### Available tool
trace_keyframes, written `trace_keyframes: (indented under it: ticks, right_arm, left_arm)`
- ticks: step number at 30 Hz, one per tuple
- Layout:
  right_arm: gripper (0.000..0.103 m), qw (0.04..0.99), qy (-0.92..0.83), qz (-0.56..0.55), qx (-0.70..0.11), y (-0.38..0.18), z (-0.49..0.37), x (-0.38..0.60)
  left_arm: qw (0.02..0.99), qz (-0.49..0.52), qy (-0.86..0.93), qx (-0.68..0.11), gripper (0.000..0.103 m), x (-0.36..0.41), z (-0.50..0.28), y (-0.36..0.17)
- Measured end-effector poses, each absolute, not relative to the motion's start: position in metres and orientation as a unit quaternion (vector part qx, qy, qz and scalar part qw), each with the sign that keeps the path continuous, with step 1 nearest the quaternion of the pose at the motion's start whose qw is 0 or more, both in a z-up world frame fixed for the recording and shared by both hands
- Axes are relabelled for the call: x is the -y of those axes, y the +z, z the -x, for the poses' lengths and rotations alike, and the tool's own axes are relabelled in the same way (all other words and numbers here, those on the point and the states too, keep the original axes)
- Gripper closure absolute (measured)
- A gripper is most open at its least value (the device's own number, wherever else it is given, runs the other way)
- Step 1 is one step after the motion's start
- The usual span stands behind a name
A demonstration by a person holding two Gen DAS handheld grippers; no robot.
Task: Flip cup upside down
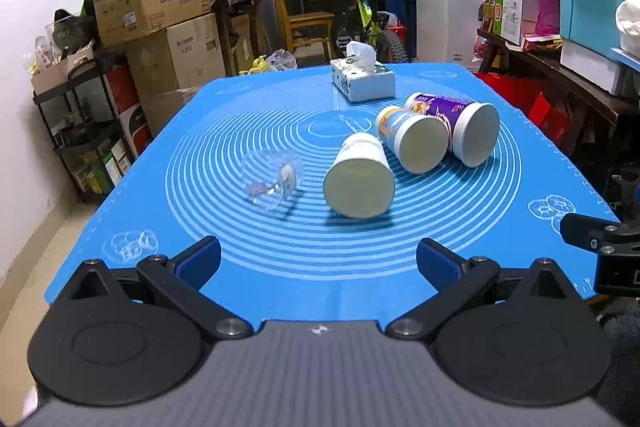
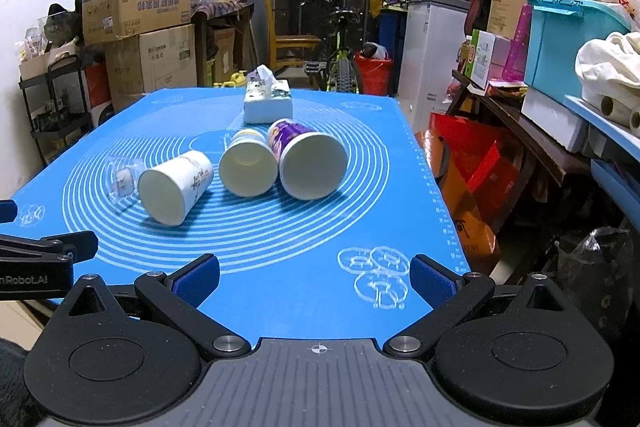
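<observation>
Several cups lie on their sides on the blue mat (image 1: pixel 280 287), mouths toward me. From left: a clear plastic cup (image 1: pixel 273 182) (image 2: pixel 122 180), a white cup (image 1: pixel 359 181) (image 2: pixel 174 187), a blue-and-white cup (image 1: pixel 412 139) (image 2: pixel 249 165), and a purple cup (image 1: pixel 460 131) (image 2: pixel 308 159). My left gripper (image 1: pixel 318 259) is open and empty, low over the mat's near edge, short of the cups. My right gripper (image 2: pixel 314 277) is open and empty, near the mat's front right. Each gripper's body shows at the edge of the other view.
A white tissue box (image 1: pixel 362 79) (image 2: pixel 267 99) stands at the mat's far side behind the cups. Stacked cardboard boxes (image 1: pixel 152 7) and a shelf are off to the left. A bicycle (image 1: pixel 360 15) and a white cabinet stand behind; cluttered shelves (image 2: pixel 560 87) stand right.
</observation>
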State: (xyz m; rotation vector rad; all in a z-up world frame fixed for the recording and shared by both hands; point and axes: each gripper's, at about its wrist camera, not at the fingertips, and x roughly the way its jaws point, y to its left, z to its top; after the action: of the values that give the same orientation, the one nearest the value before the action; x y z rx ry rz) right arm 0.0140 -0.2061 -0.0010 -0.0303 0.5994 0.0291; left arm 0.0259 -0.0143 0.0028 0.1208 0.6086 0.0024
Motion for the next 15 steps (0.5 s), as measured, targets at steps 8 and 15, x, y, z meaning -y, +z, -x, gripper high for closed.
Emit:
trace_keyframes:
  ticks: [8, 15]
  right_arm:
    - [0.002, 0.956, 0.006, 0.010, -0.295, -0.007, -0.052, 0.214]
    - [0.002, 0.954, -0.008, 0.003, -0.299, -0.018, -0.076, 0.226]
  left_arm:
    - [0.960, -0.079, -0.015, -0.268, 0.001, 0.029, -0.067, -0.005]
    - [0.959, -0.097, -0.025, -0.264, 0.001, 0.044, -0.108, -0.025]
